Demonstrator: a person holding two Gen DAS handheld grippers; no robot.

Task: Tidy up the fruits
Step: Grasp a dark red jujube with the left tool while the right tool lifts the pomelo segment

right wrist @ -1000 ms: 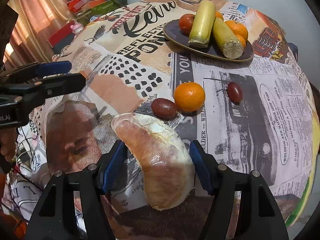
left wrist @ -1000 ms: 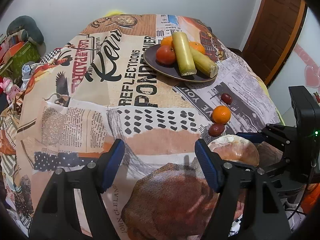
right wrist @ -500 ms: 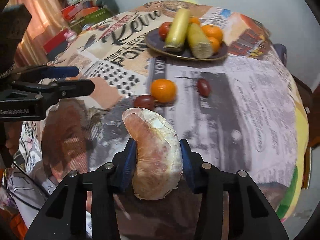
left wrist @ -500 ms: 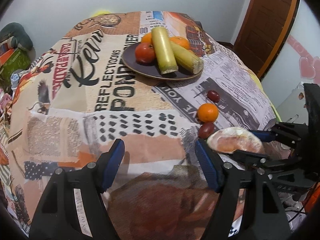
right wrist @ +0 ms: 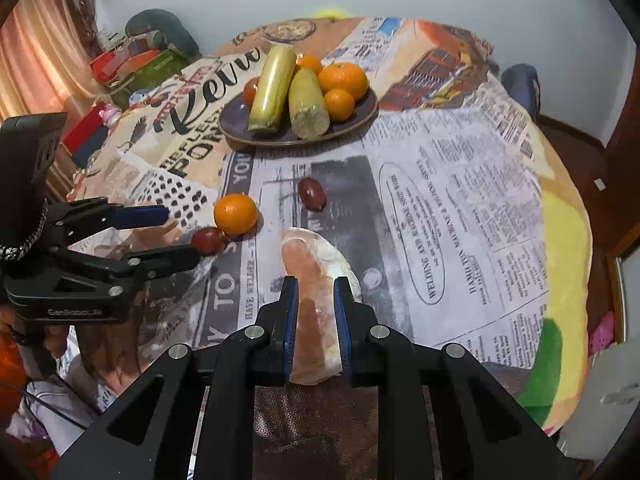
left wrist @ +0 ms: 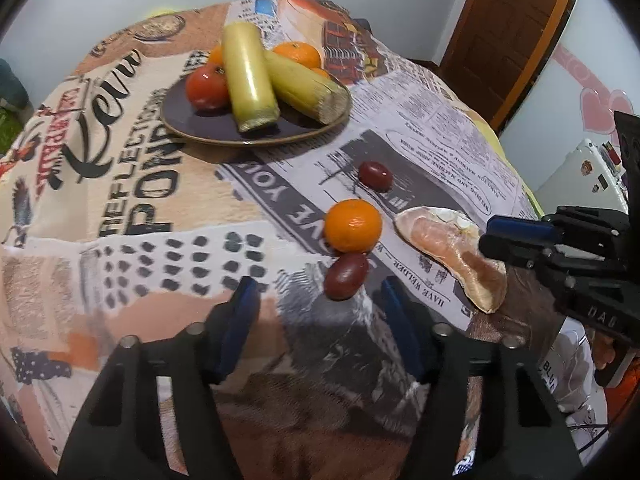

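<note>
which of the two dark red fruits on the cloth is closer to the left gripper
The dark red fruit touching the loose orange, just ahead of the left gripper; the other lies beyond the orange.

The cloth (left wrist: 120, 208) has newspaper print, black dots and tan patches, the plate (left wrist: 188, 124) is dark purple, the orange (left wrist: 353, 225) is bright orange, and the slice (left wrist: 452, 254) is pale pink.

Newsprint-clothed table (right wrist: 460, 208) with plate (right wrist: 364, 114), tangerine (right wrist: 235, 214), two dates (right wrist: 311, 193).
</note>
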